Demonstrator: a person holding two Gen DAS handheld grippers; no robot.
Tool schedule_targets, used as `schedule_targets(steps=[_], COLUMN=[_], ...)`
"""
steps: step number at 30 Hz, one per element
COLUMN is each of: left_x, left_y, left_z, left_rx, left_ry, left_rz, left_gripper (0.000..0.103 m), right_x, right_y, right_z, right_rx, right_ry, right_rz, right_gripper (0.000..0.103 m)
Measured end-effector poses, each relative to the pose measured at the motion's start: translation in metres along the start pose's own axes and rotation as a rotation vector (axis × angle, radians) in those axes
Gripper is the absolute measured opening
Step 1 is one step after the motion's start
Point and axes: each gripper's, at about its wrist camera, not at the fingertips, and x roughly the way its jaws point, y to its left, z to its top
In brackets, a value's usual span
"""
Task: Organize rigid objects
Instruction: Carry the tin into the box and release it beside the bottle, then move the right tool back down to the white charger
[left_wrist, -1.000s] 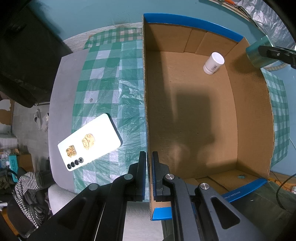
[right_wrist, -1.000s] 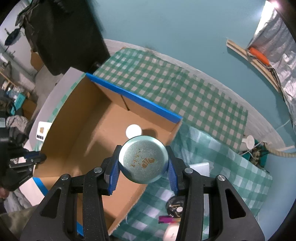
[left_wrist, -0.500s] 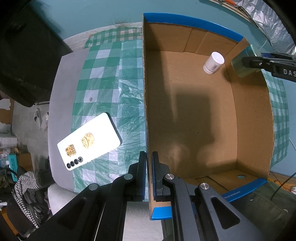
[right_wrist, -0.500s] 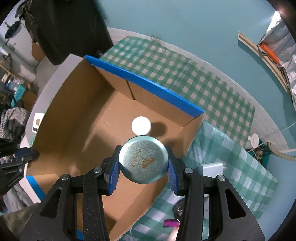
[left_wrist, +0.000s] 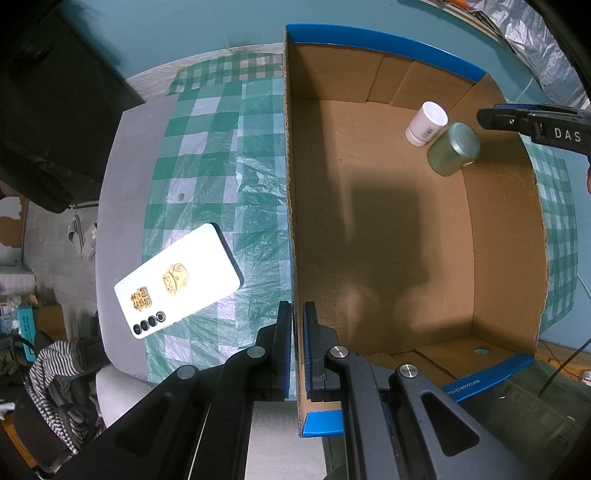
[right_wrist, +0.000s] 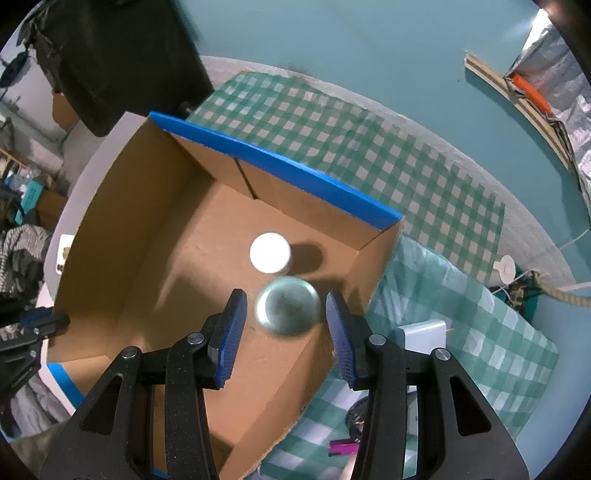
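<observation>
A round pale-green tin (right_wrist: 288, 310) sits low inside the cardboard box (left_wrist: 388, 240), blurred, right beside a white bottle (right_wrist: 269, 253). My right gripper (right_wrist: 285, 299) hovers above the tin, open, with a gap between each blue pad and the tin. In the left wrist view the tin (left_wrist: 452, 149) and the bottle (left_wrist: 426, 123) stand in the box's far right corner, below one right-gripper finger (left_wrist: 517, 118). My left gripper (left_wrist: 297, 332) points straight down and is shut on the box's near left wall.
A white phone (left_wrist: 177, 280) lies face down on the green checked cloth (left_wrist: 207, 177) left of the box. To the box's right lie a white charger (right_wrist: 424, 338), a dark round object (right_wrist: 356, 421) and a small purple item (right_wrist: 343, 448).
The tin was clamped between the right pads; now it is free of them and lower in the box by the white bottle. The right gripper came in over the box. The left gripper kept still.
</observation>
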Motion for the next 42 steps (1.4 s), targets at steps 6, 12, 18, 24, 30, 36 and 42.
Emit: schedule_targets(steps=[6,12,18,24,30,36,42], left_x=[0.000,0.000,0.000,0.000,0.001,0.001,0.001], left_y=[0.000,0.000,0.000,0.000,0.000,0.000,0.000], left_z=[0.000,0.000,0.000,0.000,0.000,-0.001,-0.001], left_rx=[0.001,0.003,0.002,0.005,0.006,0.004,0.003], left_ry=[0.001,0.001,0.002,0.002,0.003,0.006,0.008], left_rz=[0.001,0.003,0.003,0.005,0.006,0.007,0.007], left_gripper=[0.006,0.006,0.006,0.006,0.005,0.006,0.006], right_x=[-0.011,-0.026,-0.042,-0.060,-0.067,-0.066,-0.057], right_y=[0.001,0.000,-0.004,-0.016,-0.031,-0.052,-0.079], right_z=[0.001,0.000,-0.003,-0.008,-0.014,-0.024,-0.036], right_rx=[-0.006,-0.002,0.001,0.011,0.025,0.053,0.110], right_ry=[-0.020,-0.050,-0.078,-0.109,-0.113,-0.100,-0.074], right_rz=[0.004,0.012,0.013,-0.001,-0.019,-0.035,-0.035], right_gripper=[0.045,0.051,0.052,0.053,0.055,0.056,0.056])
